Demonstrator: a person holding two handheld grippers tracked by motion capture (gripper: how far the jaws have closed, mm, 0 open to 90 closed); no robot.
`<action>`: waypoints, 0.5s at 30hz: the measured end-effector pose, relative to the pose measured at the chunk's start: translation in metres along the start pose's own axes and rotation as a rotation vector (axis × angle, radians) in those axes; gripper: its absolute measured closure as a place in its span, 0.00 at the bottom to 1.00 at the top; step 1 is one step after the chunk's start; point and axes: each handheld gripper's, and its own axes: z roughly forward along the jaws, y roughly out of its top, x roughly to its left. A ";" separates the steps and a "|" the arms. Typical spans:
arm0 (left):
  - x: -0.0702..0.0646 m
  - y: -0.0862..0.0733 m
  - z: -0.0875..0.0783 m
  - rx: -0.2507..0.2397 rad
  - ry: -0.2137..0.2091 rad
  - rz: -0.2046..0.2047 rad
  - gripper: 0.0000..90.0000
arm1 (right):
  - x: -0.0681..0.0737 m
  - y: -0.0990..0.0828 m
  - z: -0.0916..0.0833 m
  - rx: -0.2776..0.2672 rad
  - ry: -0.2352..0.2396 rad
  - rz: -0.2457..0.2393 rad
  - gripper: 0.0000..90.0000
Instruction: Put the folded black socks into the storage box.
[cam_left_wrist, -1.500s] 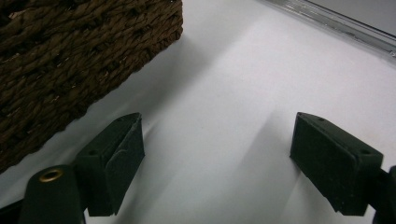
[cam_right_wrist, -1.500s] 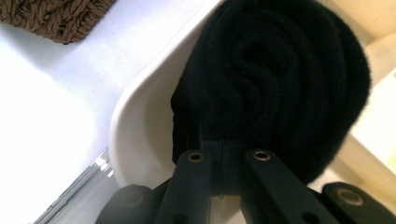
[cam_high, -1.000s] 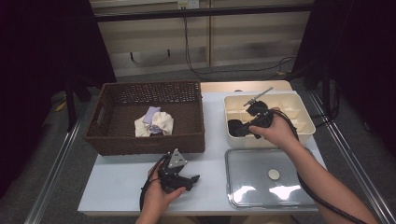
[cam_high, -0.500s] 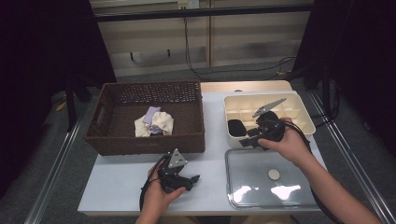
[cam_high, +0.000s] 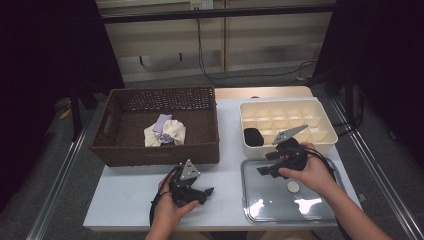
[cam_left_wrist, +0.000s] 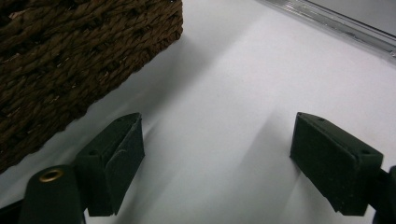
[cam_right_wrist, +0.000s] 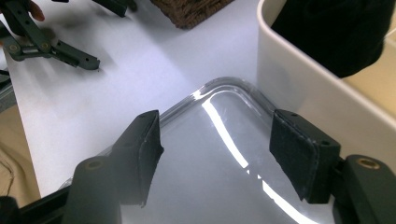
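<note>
Clear plastic lid (cam_high: 285, 200) lies flat at lower right of the high view, just below the cream divided box (cam_high: 320, 142), which holds a black bundle (cam_high: 253, 136) in its lower-left compartment. Right tool (cam_high: 265, 162) hovers over the lid's upper-left corner, jaws released, just been opening, nothing between them. Left tool (cam_high: 202, 192) rests on the white bench (cam_high: 125, 195) at lower centre, jaws spread and empty, just below the brown wicker basket (cam_high: 150, 152).

A clear lid (cam_high: 287, 200) lies flat just before the cream box (cam_high: 320, 142).
</note>
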 end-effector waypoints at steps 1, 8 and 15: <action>0.000 0.000 0.000 0.000 0.000 0.000 0.19 | 0.001 -0.003 0.002 -0.003 -0.006 -0.005 0.36; 0.000 0.000 0.000 0.001 0.001 0.003 0.19 | 0.009 -0.018 0.018 0.017 -0.012 -0.053 0.32; 0.000 0.000 0.000 0.000 0.001 0.001 0.19 | 0.011 -0.027 0.031 0.011 -0.012 -0.069 0.27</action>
